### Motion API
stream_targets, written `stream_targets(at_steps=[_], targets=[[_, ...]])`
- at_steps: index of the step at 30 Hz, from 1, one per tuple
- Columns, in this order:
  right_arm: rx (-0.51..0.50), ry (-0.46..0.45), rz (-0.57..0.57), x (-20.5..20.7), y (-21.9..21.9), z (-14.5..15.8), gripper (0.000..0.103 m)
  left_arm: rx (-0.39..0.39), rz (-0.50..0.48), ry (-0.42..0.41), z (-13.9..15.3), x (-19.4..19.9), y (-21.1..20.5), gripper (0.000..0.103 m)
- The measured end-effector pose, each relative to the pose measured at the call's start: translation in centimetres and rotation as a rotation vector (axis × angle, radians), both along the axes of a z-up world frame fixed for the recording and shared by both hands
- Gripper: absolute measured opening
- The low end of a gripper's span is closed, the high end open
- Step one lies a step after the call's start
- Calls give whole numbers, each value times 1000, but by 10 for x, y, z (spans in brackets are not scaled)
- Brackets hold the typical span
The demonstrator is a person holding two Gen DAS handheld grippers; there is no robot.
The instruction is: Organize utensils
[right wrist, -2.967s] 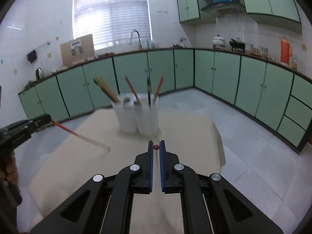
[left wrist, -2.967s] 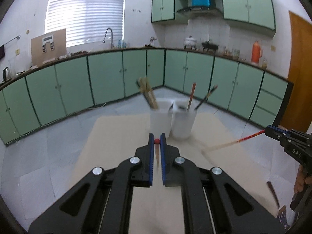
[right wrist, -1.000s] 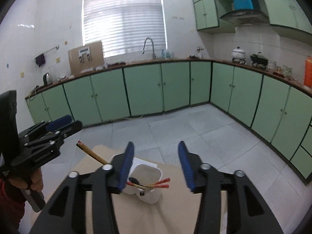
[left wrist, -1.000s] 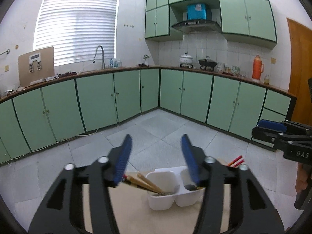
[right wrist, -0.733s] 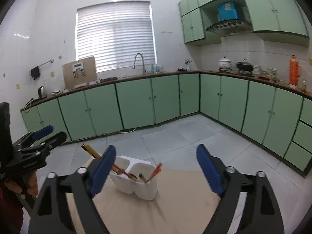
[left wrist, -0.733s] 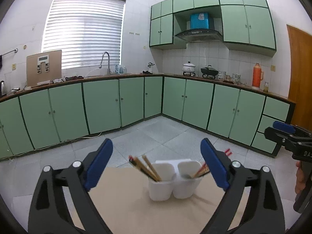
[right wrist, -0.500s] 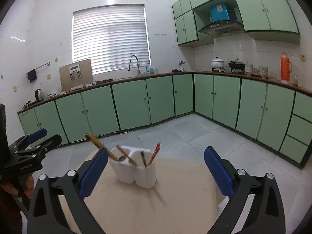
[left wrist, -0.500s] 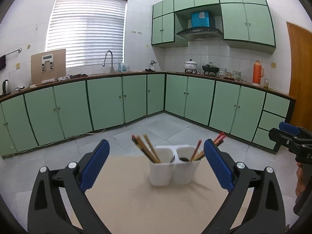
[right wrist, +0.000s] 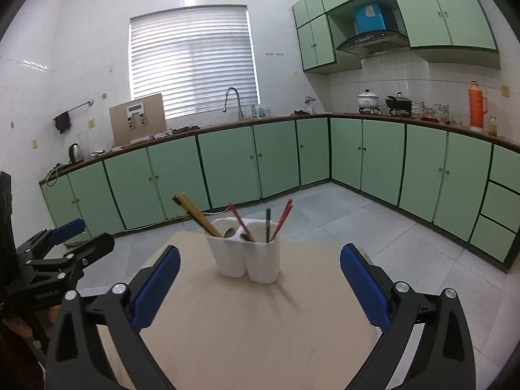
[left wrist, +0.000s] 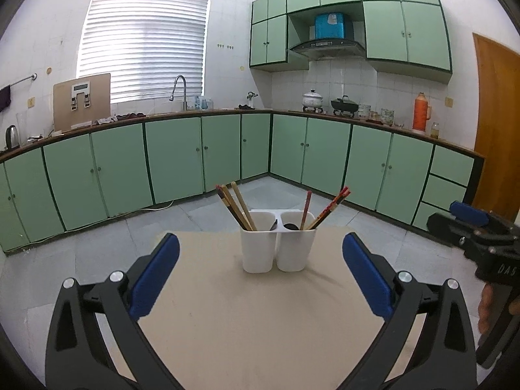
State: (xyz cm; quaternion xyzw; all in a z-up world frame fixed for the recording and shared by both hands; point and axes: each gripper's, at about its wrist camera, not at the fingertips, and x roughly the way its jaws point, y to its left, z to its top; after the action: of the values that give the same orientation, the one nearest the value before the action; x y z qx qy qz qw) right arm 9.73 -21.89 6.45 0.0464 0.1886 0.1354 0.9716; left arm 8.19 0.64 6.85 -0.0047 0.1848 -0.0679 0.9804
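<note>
A white two-compartment utensil holder stands upright on the beige table. Its left cup holds brown chopsticks and a spoon; its right cup holds red chopsticks and a dark spoon. The holder also shows in the right wrist view. My left gripper is wide open and empty, short of the holder. My right gripper is wide open and empty, also short of it. Each gripper shows at the edge of the other's view.
The table's far edge lies just behind the holder. Beyond it is grey tiled floor and green kitchen cabinets along the walls. A wooden door is at the right.
Both grippers went from shut on red-tipped chopsticks to wide open and empty. The chopsticks now stand in the holder. Both grippers have drawn back and levelled out.
</note>
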Motion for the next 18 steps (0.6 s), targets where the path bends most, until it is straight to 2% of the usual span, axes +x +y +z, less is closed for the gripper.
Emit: stream_targets(at_steps=[18], targets=[[-36,-47,35,-38,25,12,97,25,2,-47,14,-43,-3,97]])
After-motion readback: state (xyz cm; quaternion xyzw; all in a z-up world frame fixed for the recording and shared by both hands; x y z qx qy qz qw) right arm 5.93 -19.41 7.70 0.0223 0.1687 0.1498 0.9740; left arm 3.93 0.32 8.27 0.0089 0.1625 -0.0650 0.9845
